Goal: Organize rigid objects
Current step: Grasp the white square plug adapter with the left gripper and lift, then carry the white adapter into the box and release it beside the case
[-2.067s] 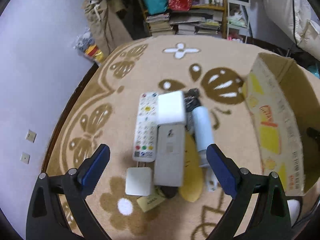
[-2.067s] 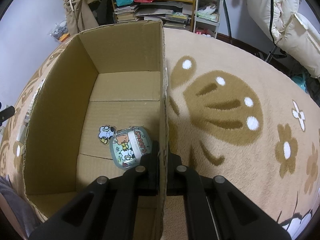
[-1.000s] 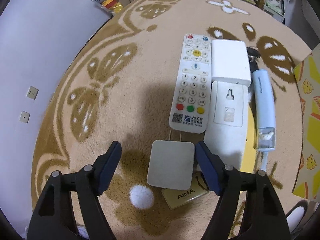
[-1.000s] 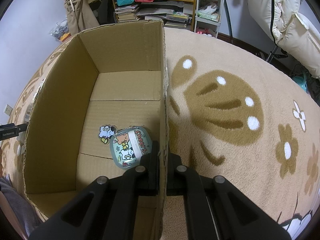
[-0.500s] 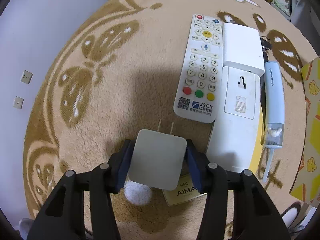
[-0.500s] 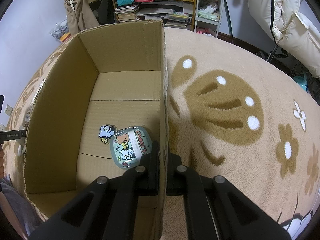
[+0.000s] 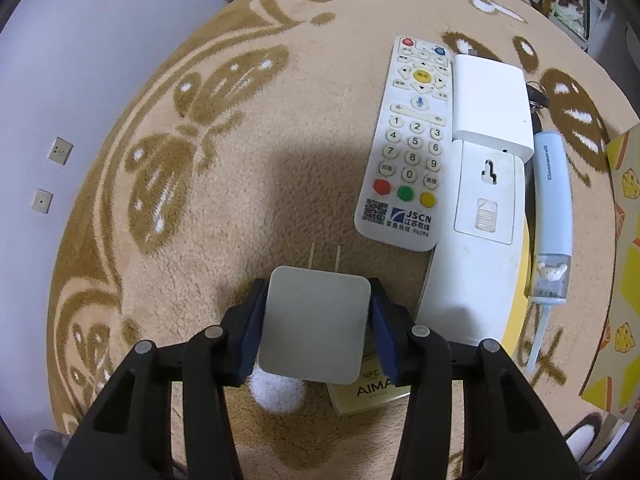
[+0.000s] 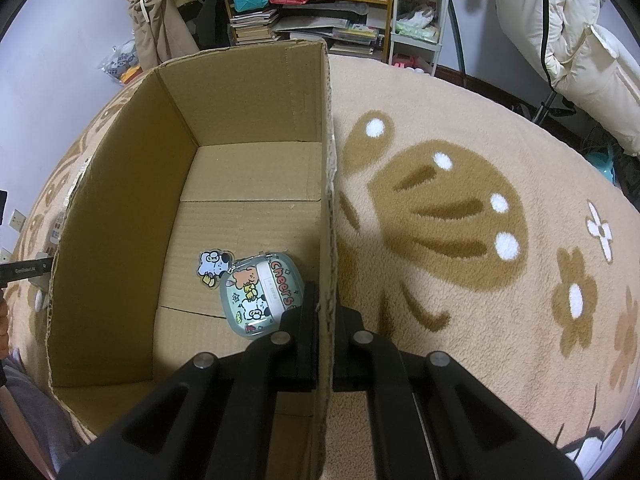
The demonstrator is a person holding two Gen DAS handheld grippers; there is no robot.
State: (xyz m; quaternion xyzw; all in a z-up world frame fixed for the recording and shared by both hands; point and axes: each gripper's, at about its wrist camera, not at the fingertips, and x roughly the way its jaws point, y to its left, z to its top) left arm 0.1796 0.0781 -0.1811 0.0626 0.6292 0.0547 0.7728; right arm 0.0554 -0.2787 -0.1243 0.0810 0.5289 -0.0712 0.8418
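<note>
Left wrist view shows the left gripper (image 7: 314, 326) with its jaws clenched on the two side faces of a flat white plug adapter (image 7: 316, 326), its two metal prongs pointing away towards the remote control (image 7: 412, 148). The adapter is low over the carpet (image 7: 248, 208), above a gold card (image 7: 372, 392) marked AIMA — whether it has fully cleared the pile I cannot tell. The risks, as I judge them: the casing looks smooth and the blue pads (image 7: 252, 330) grip only its edges, so a quick swing towards the box could let it twist or slide out. The prongs could also catch on the remote or the white wall-mount unit (image 7: 480, 240) lying close beside it, shifting the neat row that includes the white block (image 7: 492, 104) and the pale blue tube (image 7: 554, 208).

Right wrist view has the right gripper (image 8: 326, 320) with jaws clamped on the near right wall of the cardboard box (image 8: 120, 216). If that hold slackens, the thin wall may flex or the box slide during the drop. Inside lies a cartoon-printed case (image 8: 262, 292) with a charm (image 8: 212, 266).

No desk here — everything sits on a tan floor rug with brown butterfly and flower patterns. Beyond are a pale wall with sockets (image 7: 60, 150), cluttered shelves (image 8: 320, 12) of books and bags, and pale bedding (image 8: 568, 40).
</note>
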